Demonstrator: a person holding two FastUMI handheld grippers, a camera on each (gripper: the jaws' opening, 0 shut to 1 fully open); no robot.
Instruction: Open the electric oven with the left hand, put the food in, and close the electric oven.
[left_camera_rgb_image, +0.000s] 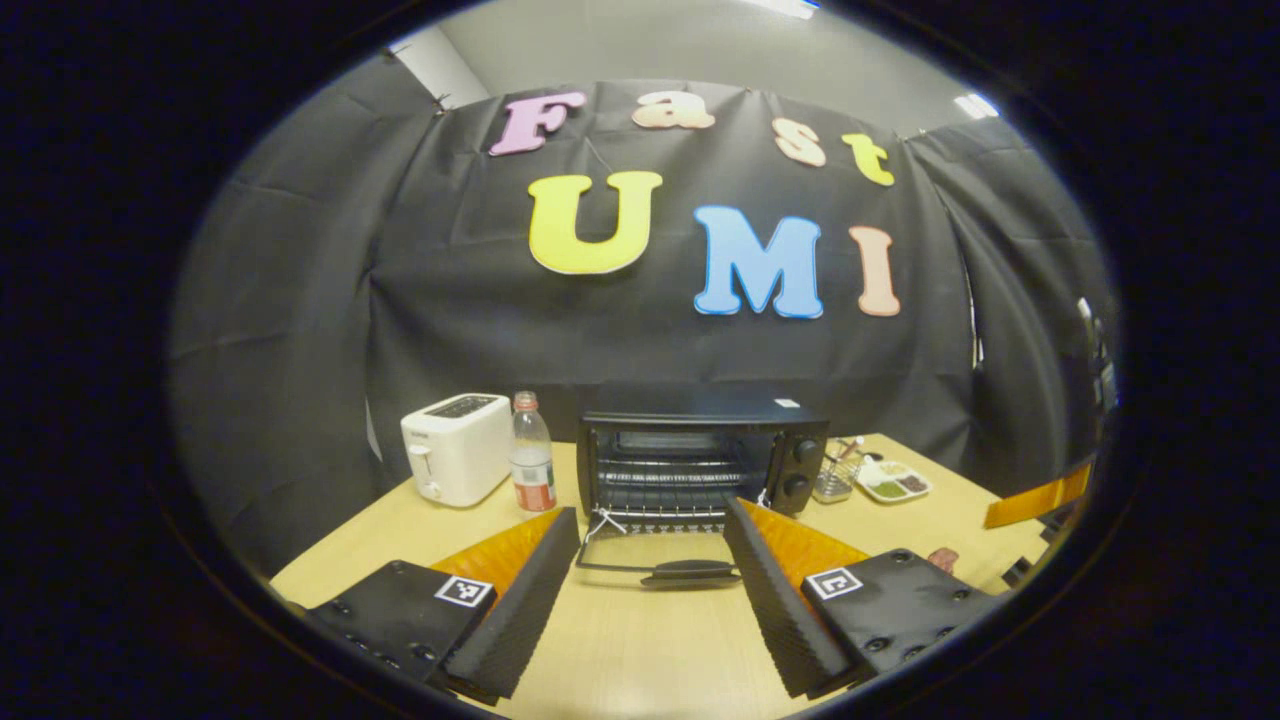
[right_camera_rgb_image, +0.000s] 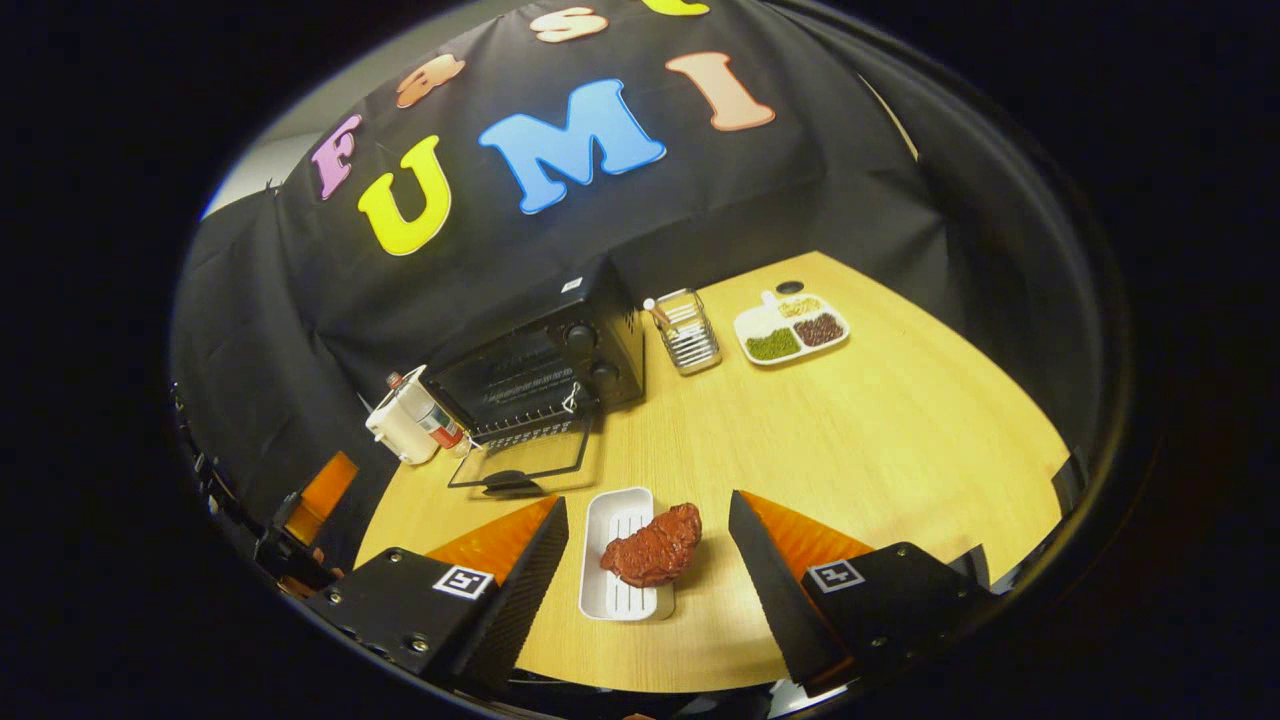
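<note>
The black electric oven stands mid-table with its glass door folded down flat and the wire rack showing inside. My left gripper is open, a little back from the door's handle, which lies between the fingers' lines with nothing gripped. In the right gripper view the oven is farther off, up and left. A reddish-brown piece of meat lies partly on a small white tray, hanging over its right side. My right gripper is open just above it, one finger on each side.
Left of the oven stand a white toaster and a plastic bottle. On its right are a wire utensil holder and a divided white dish of beans. Bare wooden table spreads to the right.
</note>
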